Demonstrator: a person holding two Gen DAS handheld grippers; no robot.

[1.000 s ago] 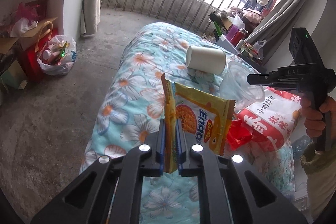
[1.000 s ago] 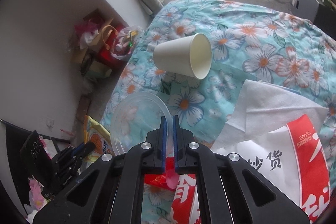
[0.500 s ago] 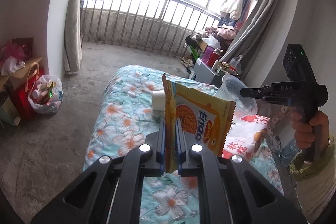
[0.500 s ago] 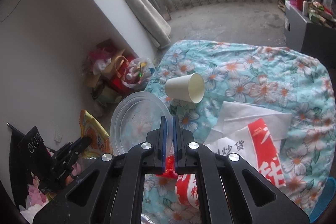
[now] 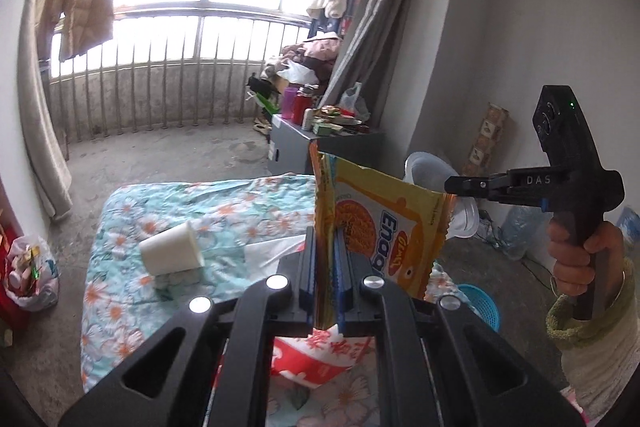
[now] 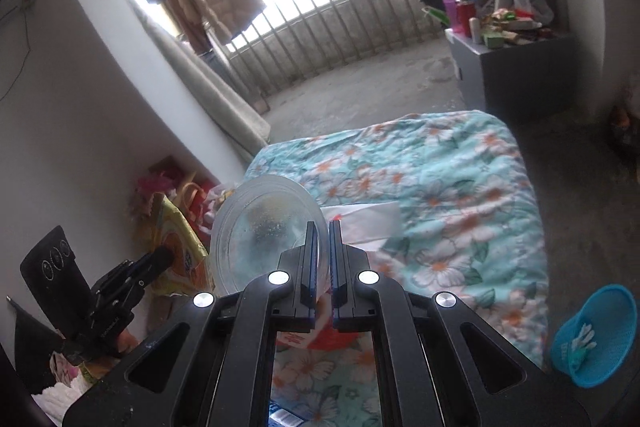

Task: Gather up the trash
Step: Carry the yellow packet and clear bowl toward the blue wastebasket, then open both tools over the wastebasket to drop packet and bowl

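My left gripper [image 5: 325, 247] is shut on a yellow-orange noodle wrapper [image 5: 384, 227] and holds it upright above the floral bed [image 5: 240, 203]. My right gripper [image 6: 324, 251] is shut on the rim of a clear plastic cup [image 6: 260, 231], lifted off the bed; it also shows in the left wrist view [image 5: 454, 183], with the cup [image 5: 428, 167] behind the wrapper. A white paper cup [image 5: 172, 253] lies on its side on the bed. A red-and-white snack bag [image 5: 320, 355] and a white tissue [image 6: 368, 223] lie on the bed below the grippers.
A blue mesh basket [image 6: 596, 335] with some trash stands on the floor to the right of the bed. A grey cabinet [image 6: 516, 67] with clutter stands by the balcony railing. Bags [image 5: 28, 275] sit on the floor to the left of the bed.
Both grippers have risen and tilted up from the bed with the wrapper and the clear cup, so more of the room shows. The blue basket has come into view.
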